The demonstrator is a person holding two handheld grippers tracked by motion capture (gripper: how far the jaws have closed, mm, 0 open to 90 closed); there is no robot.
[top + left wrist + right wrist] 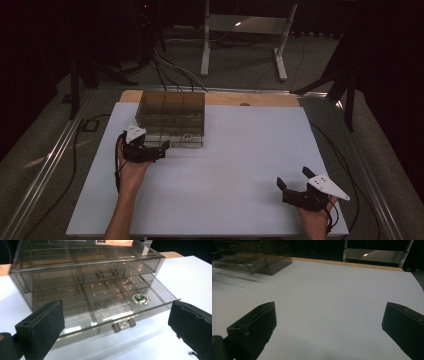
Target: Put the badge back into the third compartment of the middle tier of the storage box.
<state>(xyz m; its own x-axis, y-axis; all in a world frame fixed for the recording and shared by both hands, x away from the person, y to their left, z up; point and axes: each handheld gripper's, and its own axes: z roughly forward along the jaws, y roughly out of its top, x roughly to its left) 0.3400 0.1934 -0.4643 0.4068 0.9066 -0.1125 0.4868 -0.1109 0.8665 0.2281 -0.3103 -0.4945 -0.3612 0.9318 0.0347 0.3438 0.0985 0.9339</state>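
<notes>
A smoky transparent drawer box (170, 117) stands near the far left of the white bench (235, 165). From the high view its bottom drawer looks barely out. The left gripper view shows that lower drawer (117, 315) pulled partly open, with a silver brooch set with a green stone (140, 299) lying in its right compartment, behind the small knob (123, 325). The left gripper (159, 148) is held level just in front of the drawer, jaws wide apart and empty. The right gripper (295, 184) rests at the near right, well apart from the box, jaws spread over bare bench.
</notes>
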